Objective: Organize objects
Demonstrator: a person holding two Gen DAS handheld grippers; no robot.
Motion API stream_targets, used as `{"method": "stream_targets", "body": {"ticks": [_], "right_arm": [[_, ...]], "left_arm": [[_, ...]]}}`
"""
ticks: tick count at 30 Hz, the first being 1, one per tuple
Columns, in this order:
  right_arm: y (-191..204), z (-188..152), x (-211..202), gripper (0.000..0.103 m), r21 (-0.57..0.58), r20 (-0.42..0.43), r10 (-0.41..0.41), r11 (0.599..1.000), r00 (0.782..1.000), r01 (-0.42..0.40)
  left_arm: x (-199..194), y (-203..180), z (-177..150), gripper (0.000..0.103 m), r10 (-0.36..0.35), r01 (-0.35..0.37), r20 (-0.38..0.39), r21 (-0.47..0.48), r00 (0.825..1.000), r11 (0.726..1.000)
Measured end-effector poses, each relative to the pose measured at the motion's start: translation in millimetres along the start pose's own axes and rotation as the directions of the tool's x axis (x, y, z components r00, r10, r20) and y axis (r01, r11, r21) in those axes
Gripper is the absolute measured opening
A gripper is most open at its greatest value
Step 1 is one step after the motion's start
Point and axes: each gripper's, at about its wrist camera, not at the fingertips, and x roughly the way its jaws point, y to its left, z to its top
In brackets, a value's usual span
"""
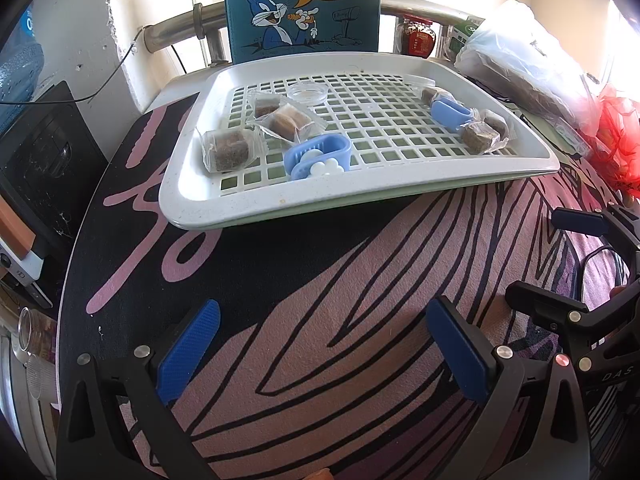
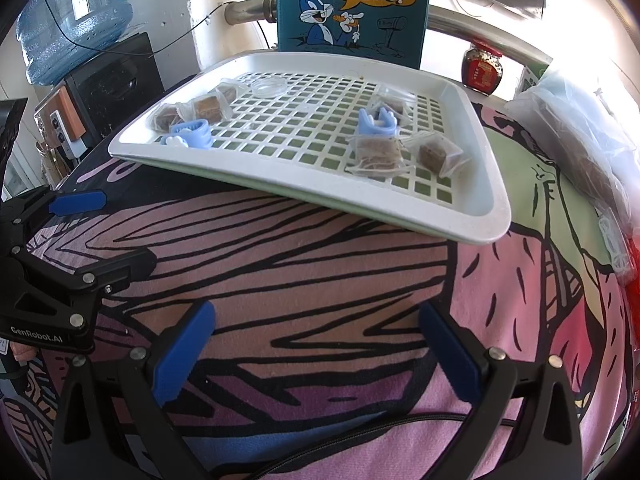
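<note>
Both grippers hover low over the patterned cloth [image 1: 320,320], short of the white grid tray [image 1: 280,206] and touching nothing. The left gripper [image 1: 322,344] has its jaws spread wide — so does the right gripper [image 2: 316,350].

On the tray, three wrapped brown cubes [image 1: 286,120] cluster near its far left corner, beside a blue basket [image 1: 320,156] tipped over with white pieces spilling toward the near edge. Toward the right edge lie more wrapped cubes [image 2: 378,152] around a second blue basket [image 2: 376,122]. A clear round dish [image 1: 308,93] — perhaps a lid — sits near the far edge.
</note>
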Motion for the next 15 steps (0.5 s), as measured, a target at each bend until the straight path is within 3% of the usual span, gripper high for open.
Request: {"method": "stream_targets", "body": {"ticks": [15], "right_arm": [[-0.4,-0.1,0.0,0.103,0.003,0.000,-0.005,1.000,1.000,0.005]], "left_arm": [[-1.7,0.5,-3.4,0.103,0.004,-0.004,-0.001,-0.003,1.000,1.000]]}}
